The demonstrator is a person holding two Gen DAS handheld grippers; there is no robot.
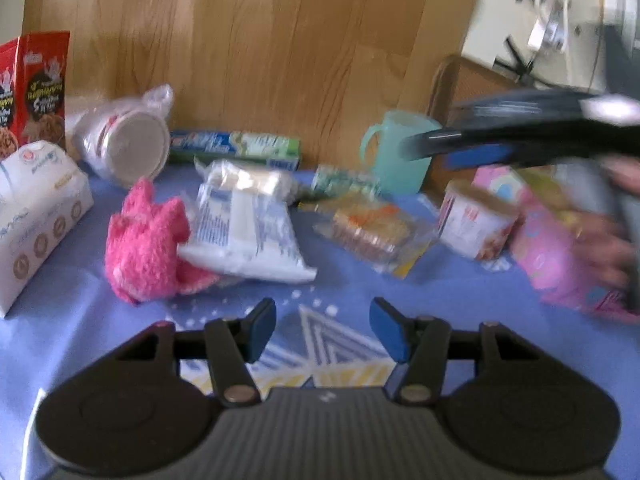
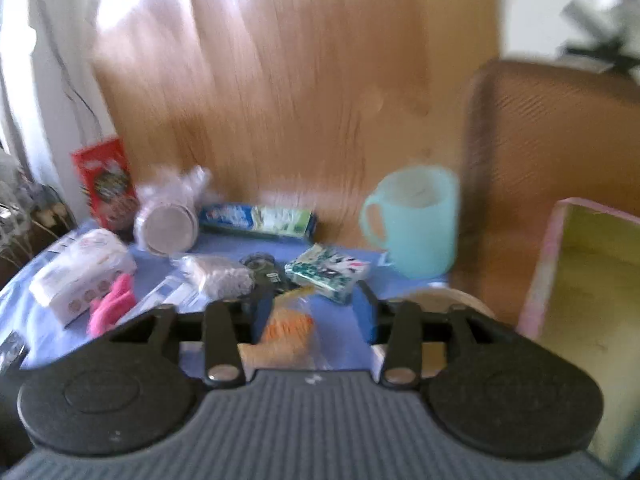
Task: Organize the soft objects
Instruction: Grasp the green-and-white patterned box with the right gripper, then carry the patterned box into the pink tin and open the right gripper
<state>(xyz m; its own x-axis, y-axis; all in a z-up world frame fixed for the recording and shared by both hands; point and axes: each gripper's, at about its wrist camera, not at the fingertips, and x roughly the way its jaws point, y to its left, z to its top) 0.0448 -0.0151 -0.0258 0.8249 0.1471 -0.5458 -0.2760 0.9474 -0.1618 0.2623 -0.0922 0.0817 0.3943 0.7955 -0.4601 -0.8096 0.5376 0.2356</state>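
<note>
A fluffy pink soft toy (image 1: pixel 146 240) lies on the blue tablecloth (image 1: pixel 320 284), left of a white plastic packet (image 1: pixel 248 228); it also shows in the right wrist view (image 2: pixel 110 304). My left gripper (image 1: pixel 322 326) is open and empty, low over the cloth in front of them. My right gripper (image 2: pixel 316 312) is open above a clear bag with orange contents (image 2: pixel 290 328). It also shows blurred in the left wrist view (image 1: pixel 432 148), in the air at the right. A pink box (image 2: pixel 588 300) stands open at the right.
A teal mug (image 2: pixel 416 220), a toothpaste box (image 2: pixel 258 220), a tissue pack (image 2: pixel 328 270), a white carton (image 1: pixel 36 216), stacked cups in plastic (image 1: pixel 128 140) and red cookie boxes (image 1: pixel 36 80) crowd the back. A wooden panel (image 1: pixel 260 40) stands behind.
</note>
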